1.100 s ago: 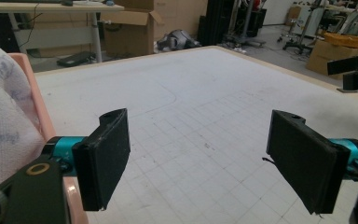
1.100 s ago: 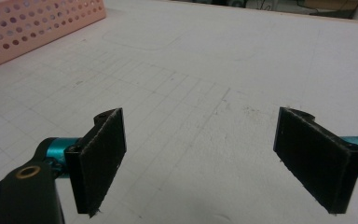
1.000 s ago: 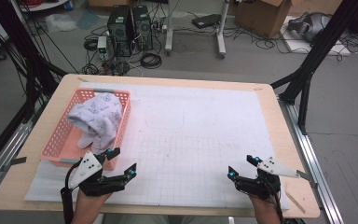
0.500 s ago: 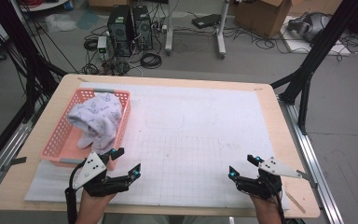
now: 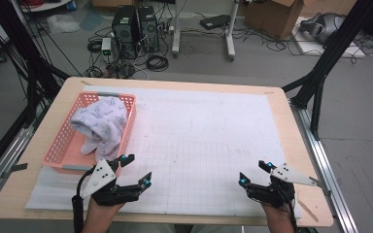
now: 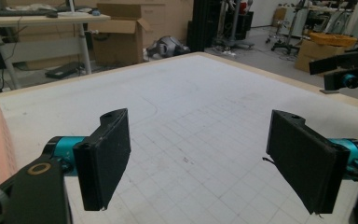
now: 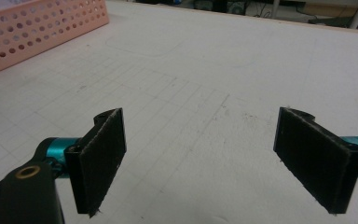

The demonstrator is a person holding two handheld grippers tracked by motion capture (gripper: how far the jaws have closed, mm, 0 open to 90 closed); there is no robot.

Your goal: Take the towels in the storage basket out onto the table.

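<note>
A pink perforated basket (image 5: 60, 145) stands at the table's left with a white patterned cloth (image 5: 102, 121) heaped in it and spilling over its near rim. My left gripper (image 5: 137, 169) hovers open just in front of the basket's near right corner, nothing between its jaws. In the left gripper view the gripper (image 6: 204, 163) has its black pads wide apart over the gridded mat, with the basket wall (image 6: 2, 135) at the left edge. My right gripper (image 5: 253, 172) is open and empty near the front right edge. In its own view the right gripper (image 7: 209, 163) points toward the basket (image 7: 37, 32).
A white gridded mat (image 5: 209, 141) covers most of the wooden tabletop (image 5: 301, 145). Beyond the far edge the floor holds computer towers (image 5: 136, 24), cables and cardboard boxes (image 5: 272, 14). Black frame legs (image 5: 320, 77) stand off the right side.
My left gripper has edged slightly to the right beside the basket, still open. The right gripper has stayed put.
</note>
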